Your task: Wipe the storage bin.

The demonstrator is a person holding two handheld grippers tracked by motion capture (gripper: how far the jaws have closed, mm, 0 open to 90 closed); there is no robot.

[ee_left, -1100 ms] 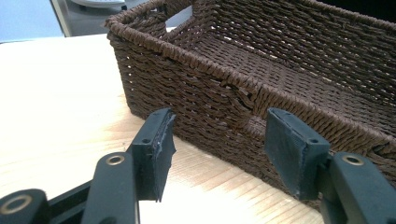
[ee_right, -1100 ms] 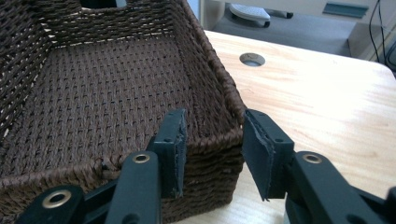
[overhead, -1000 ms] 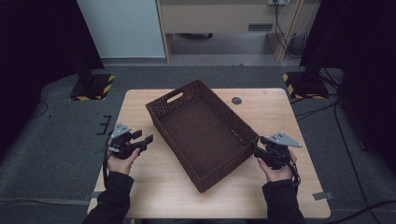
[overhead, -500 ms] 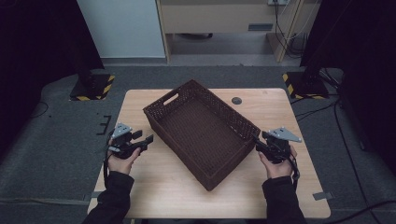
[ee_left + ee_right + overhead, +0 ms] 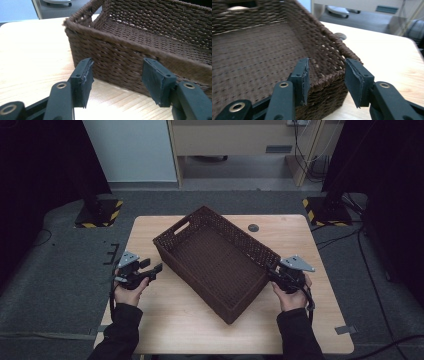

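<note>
Empty woven basket (image 5: 216, 262) on the desk (image 5: 310, 245): likely light, fairly stiff, rough enough to grip.
Left tool (image 5: 116, 80) gapes beside the long wall; right tool (image 5: 325, 80) spread at a corner rim; thick rim or handle slot looks best.

The basket (image 5: 220, 262) blocks the table (image 5: 305, 235) middle; edges stay free.

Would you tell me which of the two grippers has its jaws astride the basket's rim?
The right gripper: its jaws straddle the basket at a corner, while the left gripper is open short of the wall.
</note>
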